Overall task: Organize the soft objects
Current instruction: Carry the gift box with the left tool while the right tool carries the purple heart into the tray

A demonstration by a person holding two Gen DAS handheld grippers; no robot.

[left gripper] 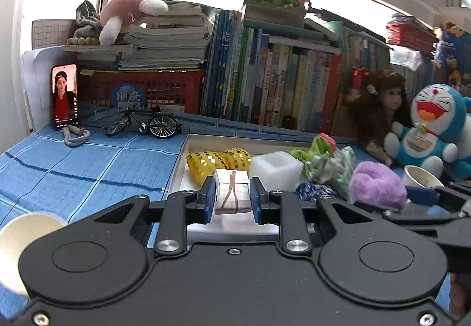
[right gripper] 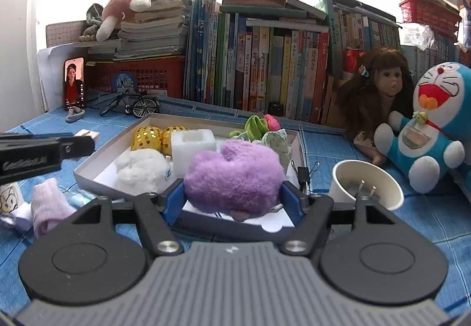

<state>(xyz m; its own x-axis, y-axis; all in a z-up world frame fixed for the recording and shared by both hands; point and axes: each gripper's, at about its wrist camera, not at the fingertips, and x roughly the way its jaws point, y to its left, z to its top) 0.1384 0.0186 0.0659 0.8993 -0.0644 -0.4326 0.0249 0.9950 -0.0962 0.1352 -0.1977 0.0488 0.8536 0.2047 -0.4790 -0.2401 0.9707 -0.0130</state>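
My left gripper point(left gripper: 232, 197) is shut on a small white and pink packet point(left gripper: 232, 192), held above the near end of a shallow white box point(left gripper: 235, 139). My right gripper point(right gripper: 232, 196) is shut on a purple plush heart point(right gripper: 232, 175), its blue pads pressed into both sides, over the box's near edge point(right gripper: 97, 168). Inside the box lie two yellow sequin pieces point(right gripper: 147, 136), a white foam cube point(right gripper: 192, 146), a white plush ball point(right gripper: 141, 173), a green and pink fabric piece point(right gripper: 259, 125) and a patterned cloth point(right gripper: 278, 143). A pink sock point(right gripper: 48, 205) lies left of the box.
A paper cup point(right gripper: 365, 184) with a plug inside stands right of the box, with a blue cat plush point(right gripper: 435, 120) and a doll point(right gripper: 379, 84) behind it. Another paper cup point(left gripper: 20, 249), a model bicycle point(left gripper: 144, 122) and a phone point(left gripper: 65, 96) are at the left. Books line the back.
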